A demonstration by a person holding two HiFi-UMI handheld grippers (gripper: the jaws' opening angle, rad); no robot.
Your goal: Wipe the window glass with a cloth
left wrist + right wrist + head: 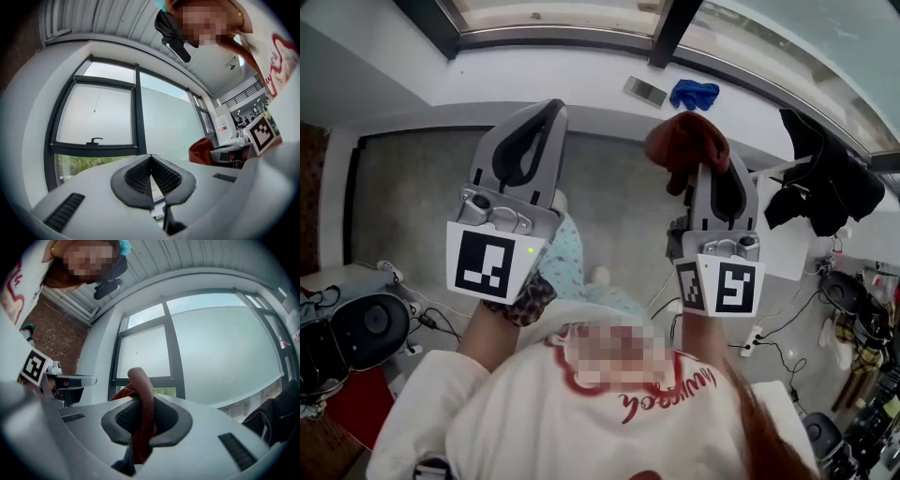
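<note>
Two handheld grippers raised toward a dark window frame (667, 33), seen from above the person's head.

Left gripper (542, 117): pressed closed on nothing, pads meeting tip to tip, held left of the frame's upright in the head view.

Right gripper (720, 183): clenched on a rust-red cloth (686, 142), bunched over the jaw tips with one fold standing up between them, held just right of that upright.

Window glass (225, 352) on both sides of the frame's upright, pale and hazy, not yet touched by the cloth and apart from it.

Below the frame, a white sill (581, 80) carrying a blue rag (694, 94) and a small metal plate (645, 91), both near the foot of the upright. Further right of the frame, a black garment (825, 178) draped over something hidden.

Step in hand, as a judgement: the approach, with cloth gripped and glass in front, wiping not begun.

Next move likely calls for pushing the right gripper forward until the bunched cloth, rather than the hard jaw tips, presses on the pane beside the upright, then sweeping across under steady pressure. Needs a firm clamp to guard against a slipping fold. No evident work for the left gripper beyond staying out of the way.
</note>
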